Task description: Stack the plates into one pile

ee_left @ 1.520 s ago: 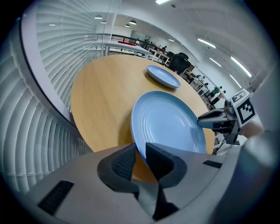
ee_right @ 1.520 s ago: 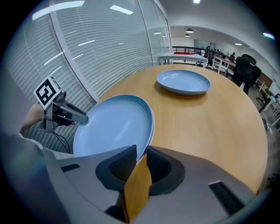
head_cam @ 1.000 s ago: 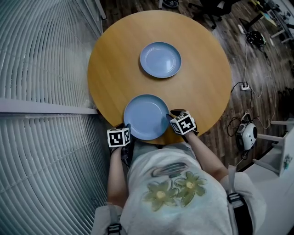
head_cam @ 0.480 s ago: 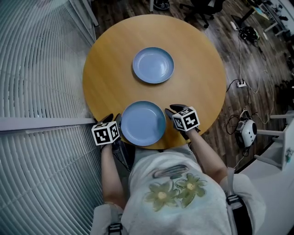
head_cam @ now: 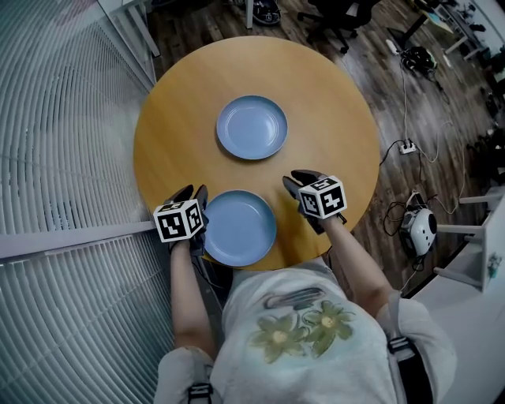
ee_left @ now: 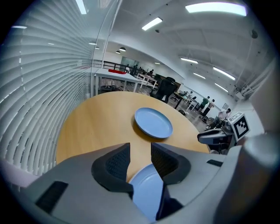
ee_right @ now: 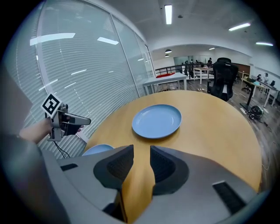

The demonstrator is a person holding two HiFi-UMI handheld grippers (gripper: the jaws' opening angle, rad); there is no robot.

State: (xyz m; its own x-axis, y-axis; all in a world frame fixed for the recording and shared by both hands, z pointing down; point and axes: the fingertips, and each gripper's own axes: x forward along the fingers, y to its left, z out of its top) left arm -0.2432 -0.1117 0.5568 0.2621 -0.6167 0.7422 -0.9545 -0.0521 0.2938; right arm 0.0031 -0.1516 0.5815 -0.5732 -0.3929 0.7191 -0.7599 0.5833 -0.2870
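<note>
Two blue plates lie apart on the round wooden table (head_cam: 158,142). The far plate (head_cam: 252,127) sits near the table's middle. The near plate (head_cam: 238,227) rests at the near edge. My left gripper (head_cam: 192,195) hovers just left of the near plate, open; its jaws have just been opening, and the plate (ee_left: 148,192) shows below them, not gripped. My right gripper (head_cam: 296,181) hangs to the right of that plate, open, its jaws also just opened, with only bare table between them (ee_right: 141,153). The far plate (ee_right: 156,120) lies ahead of both.
White slatted blinds (head_cam: 63,158) run close along the table's left side. Dark wood floor with cables and a power strip (head_cam: 406,146) lies to the right. Office chairs (head_cam: 347,16) stand beyond the table's far edge.
Both grippers have let go of the near plate's rims, spread their jaws and lifted away, the left one to the plate's left, the right one up and to the right.
</note>
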